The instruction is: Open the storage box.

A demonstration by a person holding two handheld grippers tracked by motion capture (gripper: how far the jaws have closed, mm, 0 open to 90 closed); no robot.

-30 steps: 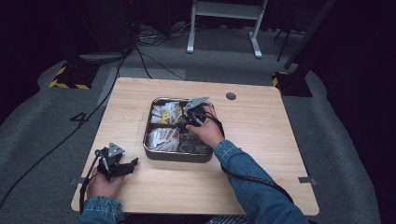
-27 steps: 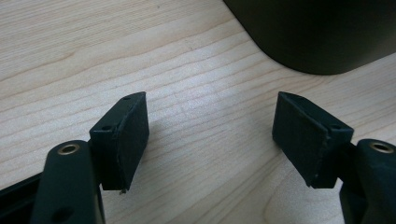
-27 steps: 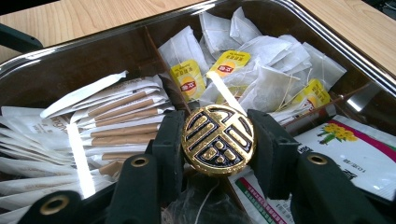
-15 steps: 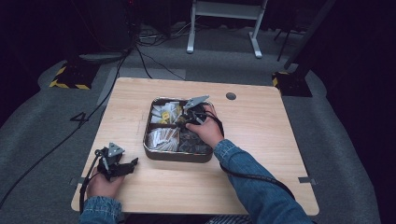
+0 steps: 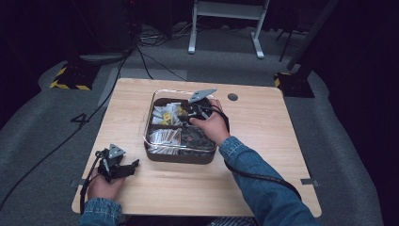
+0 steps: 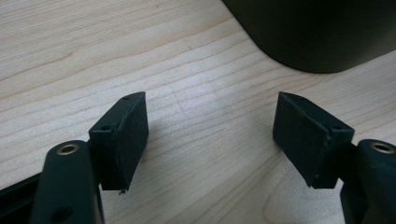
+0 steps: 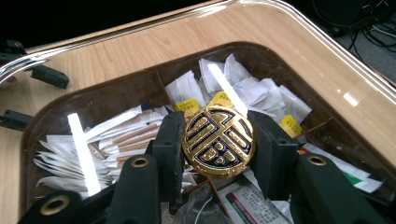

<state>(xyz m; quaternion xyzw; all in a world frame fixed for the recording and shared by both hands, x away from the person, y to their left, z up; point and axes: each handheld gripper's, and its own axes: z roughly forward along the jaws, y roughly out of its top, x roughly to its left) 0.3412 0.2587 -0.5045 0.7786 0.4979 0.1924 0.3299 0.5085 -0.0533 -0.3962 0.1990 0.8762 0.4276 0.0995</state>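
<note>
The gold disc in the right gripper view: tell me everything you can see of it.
The gold disc is round and shiny, metallic-looking, with raised gold bars forming a symmetric emblem on a dark blue-black ground. It stands on edge, face toward the camera, clamped at its two sides between the black jaws of the right hand-held gripper. It hangs above the compartmented tray of paper sachets.

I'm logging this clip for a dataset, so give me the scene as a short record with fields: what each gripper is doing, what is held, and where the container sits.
right gripper: shut on a round gold knob with a dark pattern, above the box
box: dark, divided into compartments, under a clear lid, mid-table
contents: white paper sachets, yellow-tagged packets, wrapped sticks
left gripper: open, nothing between the jaws, low over the wooden table near the box's corner
</note>
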